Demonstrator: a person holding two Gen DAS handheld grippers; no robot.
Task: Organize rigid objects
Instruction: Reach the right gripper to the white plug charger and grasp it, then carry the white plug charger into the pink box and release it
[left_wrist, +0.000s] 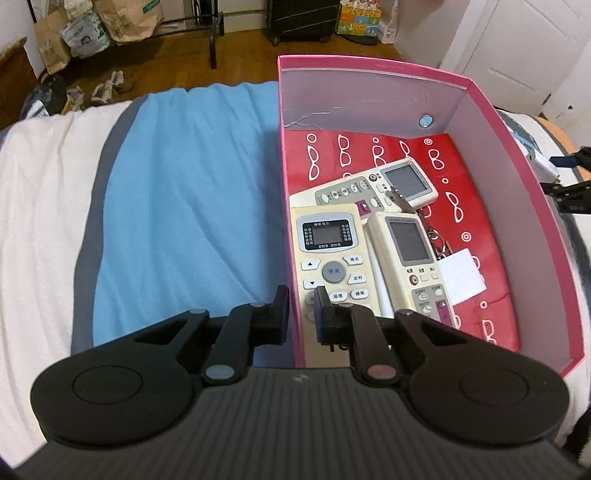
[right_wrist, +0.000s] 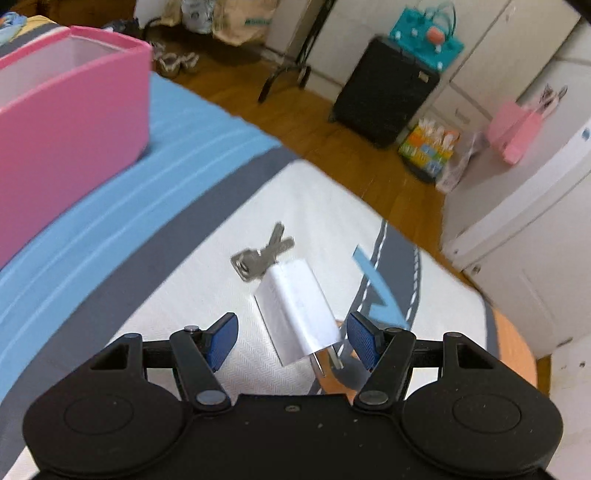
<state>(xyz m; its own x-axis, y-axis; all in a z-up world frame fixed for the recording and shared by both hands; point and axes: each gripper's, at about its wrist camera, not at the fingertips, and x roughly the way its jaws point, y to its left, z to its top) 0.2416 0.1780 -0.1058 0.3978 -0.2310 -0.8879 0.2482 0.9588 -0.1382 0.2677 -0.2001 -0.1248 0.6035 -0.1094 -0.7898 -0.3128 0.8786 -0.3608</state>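
Observation:
A pink box stands on the bed and holds three remote controls, a key ring with keys and a white card. My left gripper straddles the box's left wall, its jaws closed on it. My right gripper is open, with a white charger plug lying between its fingers on the white bedding. A pair of silver keys lies just beyond the plug. The pink box is at the left in the right wrist view.
A blue blanket covers the bed left of the box. The bed edge drops to a wood floor with a black suitcase, bags and white cabinets. The right gripper shows at the right edge in the left wrist view.

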